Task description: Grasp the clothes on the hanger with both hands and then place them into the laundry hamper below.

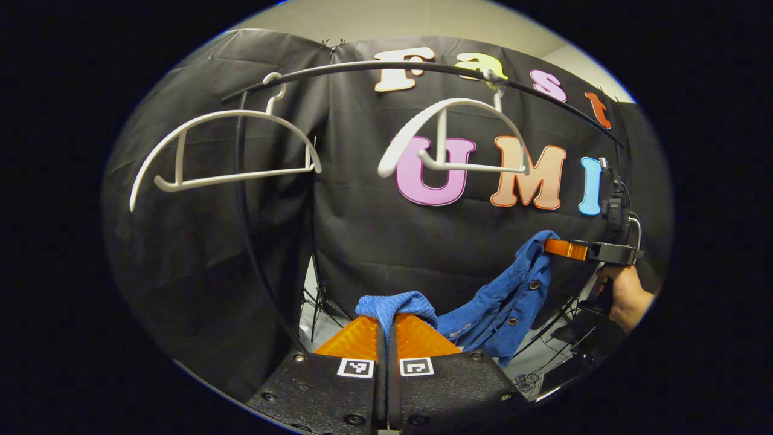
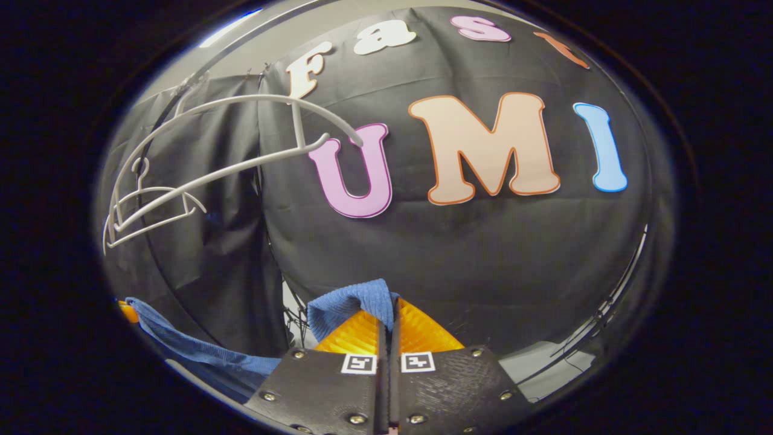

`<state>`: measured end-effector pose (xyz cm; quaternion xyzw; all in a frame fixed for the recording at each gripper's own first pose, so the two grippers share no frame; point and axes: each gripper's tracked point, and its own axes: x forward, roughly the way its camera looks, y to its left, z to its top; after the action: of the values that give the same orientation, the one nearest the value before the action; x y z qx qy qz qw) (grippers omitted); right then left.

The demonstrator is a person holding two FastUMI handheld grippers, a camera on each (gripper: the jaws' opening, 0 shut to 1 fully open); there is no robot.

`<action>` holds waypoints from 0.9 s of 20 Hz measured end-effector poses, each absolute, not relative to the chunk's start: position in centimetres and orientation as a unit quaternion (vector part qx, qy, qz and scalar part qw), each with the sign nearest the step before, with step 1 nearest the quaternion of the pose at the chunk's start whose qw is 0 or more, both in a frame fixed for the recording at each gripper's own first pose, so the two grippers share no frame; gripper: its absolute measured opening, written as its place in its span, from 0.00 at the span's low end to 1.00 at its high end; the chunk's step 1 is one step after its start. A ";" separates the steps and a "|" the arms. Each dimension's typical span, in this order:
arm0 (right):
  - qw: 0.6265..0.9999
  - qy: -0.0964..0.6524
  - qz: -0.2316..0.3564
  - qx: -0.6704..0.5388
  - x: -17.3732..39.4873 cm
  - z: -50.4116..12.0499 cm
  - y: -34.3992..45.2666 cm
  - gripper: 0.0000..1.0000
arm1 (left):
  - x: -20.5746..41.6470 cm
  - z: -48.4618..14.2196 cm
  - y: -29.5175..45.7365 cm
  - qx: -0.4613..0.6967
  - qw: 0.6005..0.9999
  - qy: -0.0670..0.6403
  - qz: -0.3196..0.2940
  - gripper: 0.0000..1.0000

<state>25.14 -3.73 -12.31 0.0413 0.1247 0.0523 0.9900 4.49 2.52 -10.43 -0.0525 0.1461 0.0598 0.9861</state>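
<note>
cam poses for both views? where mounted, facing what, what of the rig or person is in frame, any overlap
Left gripper view: rides the left gripper, faces the booth wall and rail; right gripper and hand at right.
Right gripper view: rides the right gripper, faces the wall, tilted up.
Shared: blue garment pinched by both, two bare white hangers.

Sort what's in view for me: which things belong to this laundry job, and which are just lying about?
In the job:
- blue knit garment with snap buttons
- left gripper, shut on it
- right gripper, shut on it

Just about:
- two bare white plastic hangers
- curved black clothes rail
- black tripod legs
</note>
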 end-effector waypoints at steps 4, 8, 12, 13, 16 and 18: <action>0.989 0.119 0.075 0.048 23.3 -11.2 -2.9 0.01 | 6.1 -8.9 -0.2 -0.035 0.991 0.123 0.033 0.01; 0.988 0.116 0.093 0.043 21.2 -10.2 -1.2 0.01 | 7.8 -7.8 -3.7 -0.027 0.994 0.107 -0.007 0.01; 0.987 0.115 0.103 0.043 19.5 -8.7 1.1 0.01 | 9.6 -6.1 -7.2 -0.027 0.993 0.090 -0.069 0.01; 0.987 0.117 0.105 0.044 18.9 -8.5 2.0 0.03 | 10.3 -5.7 -7.8 -0.027 0.992 0.086 -0.085 0.01; 0.986 0.115 0.111 0.041 17.7 -7.3 3.8 0.03 | 11.9 -4.3 -9.6 -0.036 0.989 0.070 -0.127 0.01; 0.986 0.108 0.114 0.047 16.8 -6.5 4.9 0.01 | 12.9 -3.9 -10.6 -0.041 0.985 0.063 -0.154 0.01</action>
<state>16.81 4.90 -6.54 0.0475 0.1084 0.1142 0.9864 12.87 -10.61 -3.86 -0.0407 0.0627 -0.1539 0.9853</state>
